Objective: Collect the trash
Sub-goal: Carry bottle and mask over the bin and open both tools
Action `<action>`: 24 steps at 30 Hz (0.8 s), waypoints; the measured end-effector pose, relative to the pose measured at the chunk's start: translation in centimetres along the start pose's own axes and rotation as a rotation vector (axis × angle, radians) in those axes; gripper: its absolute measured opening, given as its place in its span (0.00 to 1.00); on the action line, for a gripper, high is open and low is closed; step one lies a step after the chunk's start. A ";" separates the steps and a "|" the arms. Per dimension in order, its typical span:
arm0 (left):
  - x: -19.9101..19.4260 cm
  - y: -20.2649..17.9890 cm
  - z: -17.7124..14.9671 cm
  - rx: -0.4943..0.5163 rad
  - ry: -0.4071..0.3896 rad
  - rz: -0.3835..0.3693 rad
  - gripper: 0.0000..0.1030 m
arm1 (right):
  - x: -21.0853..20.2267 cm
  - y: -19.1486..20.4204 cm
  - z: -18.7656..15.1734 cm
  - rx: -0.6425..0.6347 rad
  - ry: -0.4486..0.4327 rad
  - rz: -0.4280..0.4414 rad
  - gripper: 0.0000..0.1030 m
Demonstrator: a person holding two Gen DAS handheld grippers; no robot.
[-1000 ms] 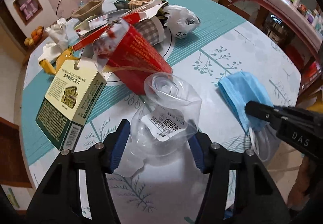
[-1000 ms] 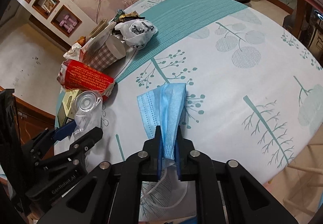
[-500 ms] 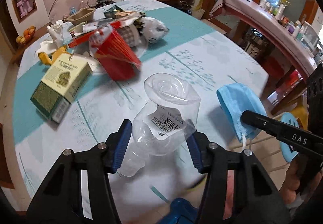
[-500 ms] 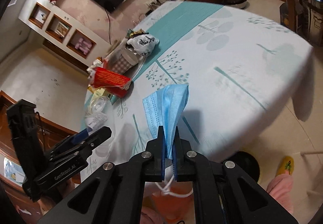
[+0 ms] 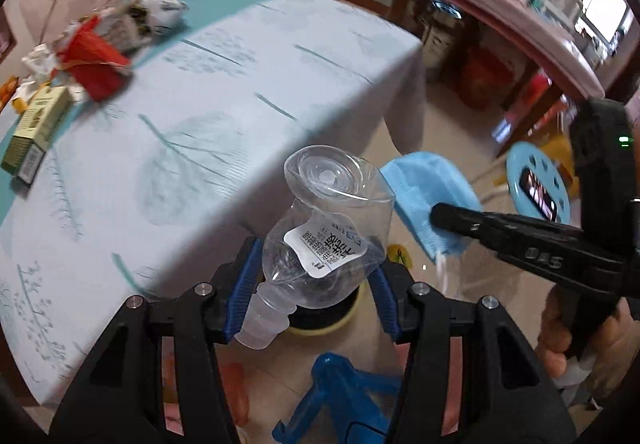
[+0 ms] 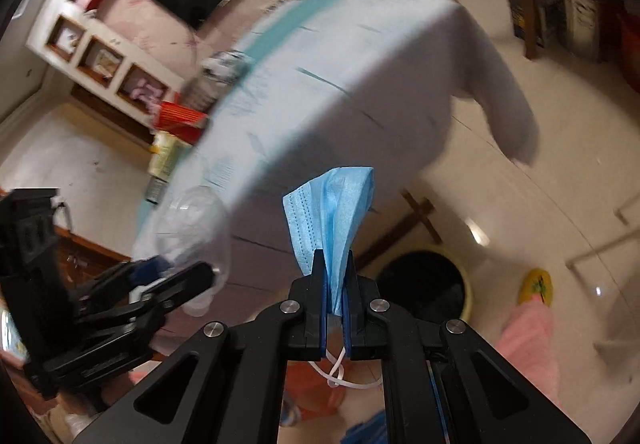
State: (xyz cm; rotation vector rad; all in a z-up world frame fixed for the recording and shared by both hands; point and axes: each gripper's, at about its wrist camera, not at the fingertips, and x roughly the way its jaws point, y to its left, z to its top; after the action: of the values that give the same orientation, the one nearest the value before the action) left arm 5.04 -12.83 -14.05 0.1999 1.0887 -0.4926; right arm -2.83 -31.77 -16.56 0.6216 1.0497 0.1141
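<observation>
My left gripper (image 5: 314, 272) is shut on a crushed clear plastic bottle (image 5: 332, 215) with a white label, cap end toward the camera. It hangs past the table's (image 5: 200, 103) edge, over a black-lined bin with a yellow rim (image 5: 324, 318). My right gripper (image 6: 334, 260) is shut on a folded blue face mask (image 6: 332, 203), whose white ear loops dangle below the jaws. The bin (image 6: 424, 284) stands on the floor just right of the mask. In the left wrist view the right gripper (image 5: 440, 211) and the mask (image 5: 424, 183) are beside the bottle.
On the far side of the table lie a red packet (image 5: 94, 63), a green box (image 5: 32, 131) and a crumpled white bag (image 5: 164, 7). A round blue stool (image 5: 536, 183) bears a phone. A blue plastic stool (image 5: 340, 396) is underfoot. A yellow slipper (image 6: 536, 286) lies on the tiles.
Both grippers have swung off the tabletop with the bottle and the mask, and now hang over the floor by the bin. The trash pile has receded to the far left.
</observation>
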 end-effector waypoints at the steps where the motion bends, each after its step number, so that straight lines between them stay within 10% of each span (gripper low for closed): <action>1: 0.6 -0.7 -0.2 0.006 0.013 -0.001 0.48 | 0.4 -1.3 -0.6 0.027 0.016 -0.006 0.05; 15: 14.2 -3.5 -5.7 0.076 0.166 0.107 0.47 | 10.9 -12.9 -7.3 0.204 0.080 -0.055 0.05; 24: 21.1 -2.3 -7.6 0.060 0.211 0.153 0.47 | 17.4 -13.5 -7.9 0.147 0.167 -0.100 0.05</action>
State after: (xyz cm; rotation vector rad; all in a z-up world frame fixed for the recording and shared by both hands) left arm 5.64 -17.87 -35.99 0.3922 1.2542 -0.3730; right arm -3.28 -32.95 -39.93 0.7001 1.2570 0.0009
